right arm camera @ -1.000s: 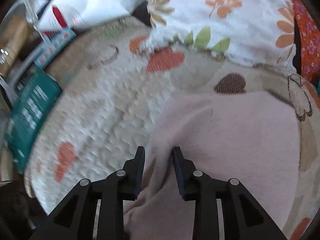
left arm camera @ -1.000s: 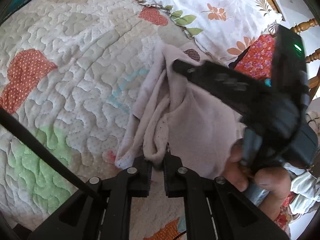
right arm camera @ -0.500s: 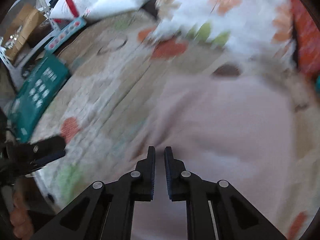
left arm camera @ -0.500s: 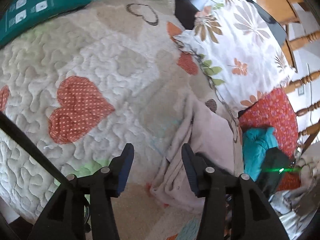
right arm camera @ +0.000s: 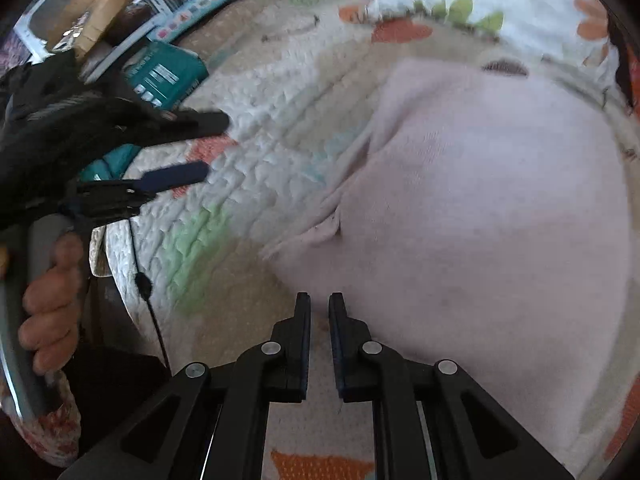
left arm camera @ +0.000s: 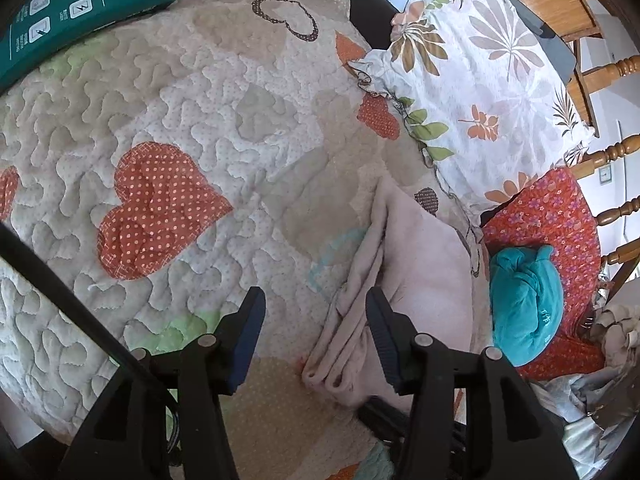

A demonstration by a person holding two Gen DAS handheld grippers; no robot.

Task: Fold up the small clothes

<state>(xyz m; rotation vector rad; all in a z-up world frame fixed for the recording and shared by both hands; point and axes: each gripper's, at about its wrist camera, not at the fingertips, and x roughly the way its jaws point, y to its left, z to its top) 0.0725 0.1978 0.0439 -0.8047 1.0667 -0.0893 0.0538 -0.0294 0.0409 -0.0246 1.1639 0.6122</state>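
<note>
A pale pink garment [left arm camera: 416,280] lies folded on the heart-patterned quilt [left arm camera: 180,128]; it fills the right of the right wrist view [right arm camera: 480,200]. My left gripper [left arm camera: 316,312] is open and empty, held above the quilt just left of the garment's folded edge. It also shows in the right wrist view [right arm camera: 192,148], at the left, apart from the cloth. My right gripper [right arm camera: 319,312] has its jaws nearly together with nothing between them, at the garment's near edge.
A floral pillow [left arm camera: 480,80] lies behind the garment. A teal cloth [left arm camera: 524,304] sits on red floral fabric [left arm camera: 560,216] to the right. A green box [left arm camera: 72,12] rests at the quilt's far left edge. A wooden chair [left arm camera: 612,152] stands beyond.
My left gripper let go of the pink garment, opened and drew back to the left. My right gripper closed from open and pulled back to the garment's near edge.
</note>
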